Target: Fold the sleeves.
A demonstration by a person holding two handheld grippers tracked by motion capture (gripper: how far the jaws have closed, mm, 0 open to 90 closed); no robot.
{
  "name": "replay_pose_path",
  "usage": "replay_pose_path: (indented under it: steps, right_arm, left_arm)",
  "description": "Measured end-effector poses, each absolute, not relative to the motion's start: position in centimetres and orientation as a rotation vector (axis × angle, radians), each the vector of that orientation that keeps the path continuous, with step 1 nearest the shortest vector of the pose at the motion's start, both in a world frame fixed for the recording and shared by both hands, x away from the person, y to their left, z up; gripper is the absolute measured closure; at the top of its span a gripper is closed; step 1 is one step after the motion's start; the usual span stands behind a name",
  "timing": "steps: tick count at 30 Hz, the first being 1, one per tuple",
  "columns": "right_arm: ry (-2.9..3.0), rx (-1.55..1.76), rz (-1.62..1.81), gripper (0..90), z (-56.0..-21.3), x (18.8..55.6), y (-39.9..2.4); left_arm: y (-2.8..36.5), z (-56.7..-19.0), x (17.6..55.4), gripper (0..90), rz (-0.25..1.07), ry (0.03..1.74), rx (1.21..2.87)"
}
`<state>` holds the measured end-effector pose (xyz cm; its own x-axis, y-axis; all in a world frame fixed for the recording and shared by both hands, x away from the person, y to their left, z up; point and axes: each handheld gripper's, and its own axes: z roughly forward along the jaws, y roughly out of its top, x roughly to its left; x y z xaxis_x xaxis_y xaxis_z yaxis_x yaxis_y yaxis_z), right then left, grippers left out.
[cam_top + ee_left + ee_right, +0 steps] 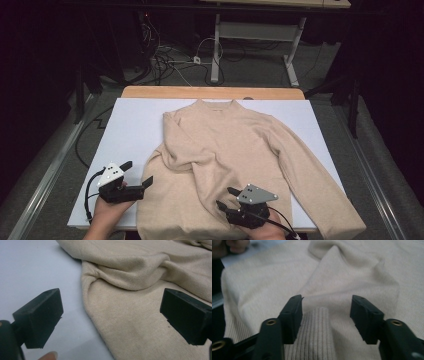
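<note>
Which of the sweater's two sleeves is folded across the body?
The sleeve on the left gripper's side: it lies folded across the sweater's front, cuff near the right gripper. The other sleeve stretches straight out.

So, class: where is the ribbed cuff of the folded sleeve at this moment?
In the right gripper view the ribbed cuff lies between the right gripper's open jaws, on the sweater's lower front, near the table's near edge.

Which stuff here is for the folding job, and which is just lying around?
For the job:
- jumper
- its ribbed cuff, between the open jaws of the right hand-held gripper
- left hand-held gripper, open beside the jumper's edge
- white board underneath

Just lying about:
- cables on the floor
- desk frame behind
</note>
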<state>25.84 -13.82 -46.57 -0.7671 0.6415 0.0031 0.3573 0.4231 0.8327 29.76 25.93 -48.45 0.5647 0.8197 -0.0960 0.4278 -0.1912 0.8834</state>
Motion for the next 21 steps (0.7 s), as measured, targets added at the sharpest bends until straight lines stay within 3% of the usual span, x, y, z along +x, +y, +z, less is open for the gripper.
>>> replay_pose_path:
  steps: [4,5,21]
  right_arm:
    - [2.402,0.845,1.206,83.3,-47.2,25.4,-14.2]
    - [2.401,0.837,1.213,85.4,-47.2,25.2,-14.5]
    - [2.220,0.924,1.288,85.0,-45.1,18.8,-23.6]
  left_arm:
    - [26.0,-48.4,29.7,4.2,0.507,1.024,1.802]
    - [26.1,-48.5,29.6,4.2,0.511,1.026,1.795]
    - [26.2,-48.5,29.4,3.0,0.514,1.021,1.773]
